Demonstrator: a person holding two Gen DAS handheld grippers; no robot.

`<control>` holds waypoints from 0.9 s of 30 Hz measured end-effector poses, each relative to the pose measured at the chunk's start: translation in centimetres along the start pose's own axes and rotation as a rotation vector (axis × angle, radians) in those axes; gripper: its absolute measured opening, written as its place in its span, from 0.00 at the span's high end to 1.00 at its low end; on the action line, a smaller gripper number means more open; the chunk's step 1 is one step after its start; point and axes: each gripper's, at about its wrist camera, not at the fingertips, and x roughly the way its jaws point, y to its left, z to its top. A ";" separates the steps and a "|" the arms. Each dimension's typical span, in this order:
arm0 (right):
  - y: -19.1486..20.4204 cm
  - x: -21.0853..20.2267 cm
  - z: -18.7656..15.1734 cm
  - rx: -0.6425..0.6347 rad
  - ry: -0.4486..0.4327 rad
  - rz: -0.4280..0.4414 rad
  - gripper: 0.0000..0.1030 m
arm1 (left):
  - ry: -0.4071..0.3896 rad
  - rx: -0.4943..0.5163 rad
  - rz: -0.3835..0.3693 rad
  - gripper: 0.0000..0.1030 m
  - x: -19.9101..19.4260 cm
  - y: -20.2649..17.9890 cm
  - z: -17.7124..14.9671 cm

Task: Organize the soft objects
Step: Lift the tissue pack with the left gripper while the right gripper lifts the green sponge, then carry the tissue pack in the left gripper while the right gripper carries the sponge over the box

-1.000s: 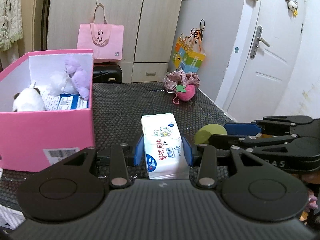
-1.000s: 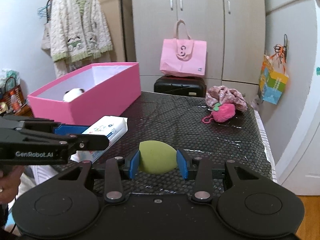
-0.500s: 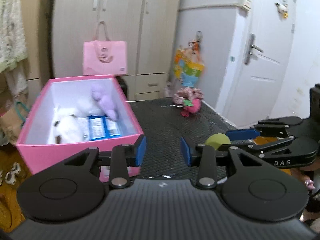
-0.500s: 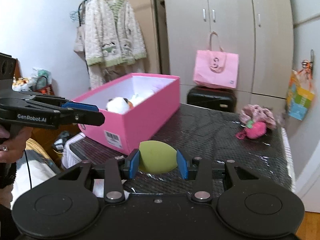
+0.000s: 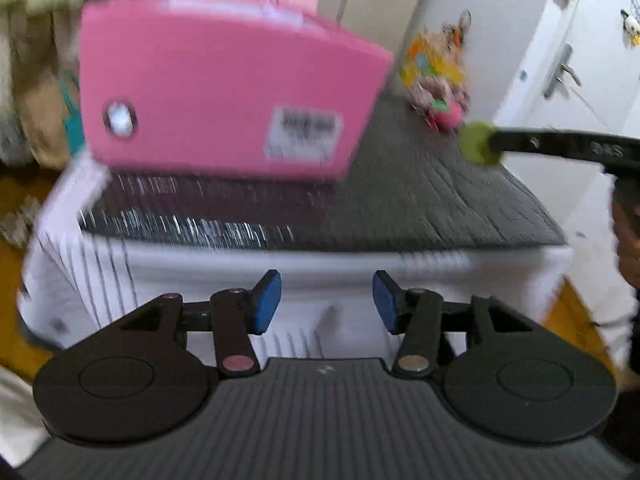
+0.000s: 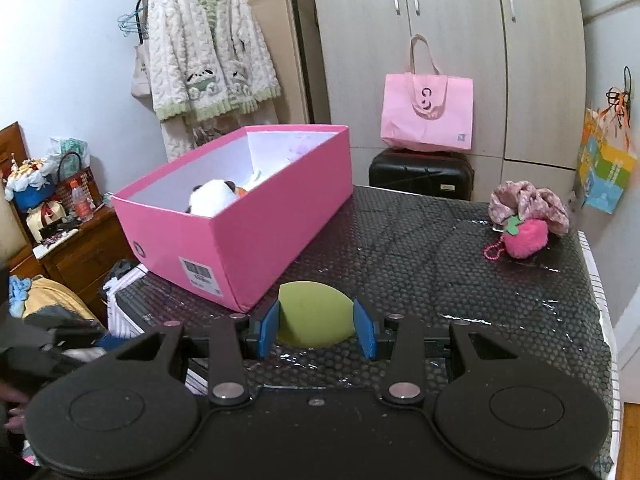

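Green sponge [image 6: 315,314], a soft egg-shaped piece, sits pinched between the two blue pads [image 6: 267,329] of the right gripper [image 6: 316,330] in the right wrist view, its rounded top rising above the fingertips. Beyond the fingers and to their left stands the pink box [image 6: 256,240] on the dark bubble-textured table top [image 6: 420,264], with a barcode label on its near end. Inside it a white plush with dark ears [image 6: 214,196] shows over the rim; other pale things lie deeper in the box but are too hidden to name. Far ahead and to the right of the fingers, near the table's back corner, a pink fuzzy strawberry charm [image 6: 524,238] rests against a bunched floral cloth [image 6: 528,204]. A pink tote bag [image 6: 427,114] sits on a black case [image 6: 421,174] behind the table.

In the left wrist view, heavily blurred, the left gripper [image 5: 326,304] has its blue pads [image 5: 266,302] spread apart with nothing between them, held off the table's near edge and below its top. The pink box [image 5: 224,96] lies ahead and to the left of the fingers. To the upper right the right gripper [image 5: 496,146] reaches in from the side with the green sponge [image 5: 478,148] at its tip, above the table top [image 5: 420,204] and near the strawberry charm [image 5: 450,116].
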 end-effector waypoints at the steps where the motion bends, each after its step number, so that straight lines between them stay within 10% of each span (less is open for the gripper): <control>1: -0.1 0.0 0.0 -0.002 0.004 -0.003 0.56 | 0.005 0.002 -0.029 0.52 -0.1 -0.1 -0.3; 8: -0.4 -0.5 0.0 -0.008 -0.009 -0.011 0.56 | 0.123 0.221 -0.038 0.52 0.4 -3.8 -1.0; 17: 1.1 -1.2 -0.5 -0.045 0.004 0.036 0.56 | 0.403 0.264 -0.044 0.49 3.7 -5.8 -3.0; 27: 1.4 -2.1 -1.8 -0.058 0.021 0.049 0.56 | 0.441 0.266 0.019 0.62 4.8 -6.7 -4.4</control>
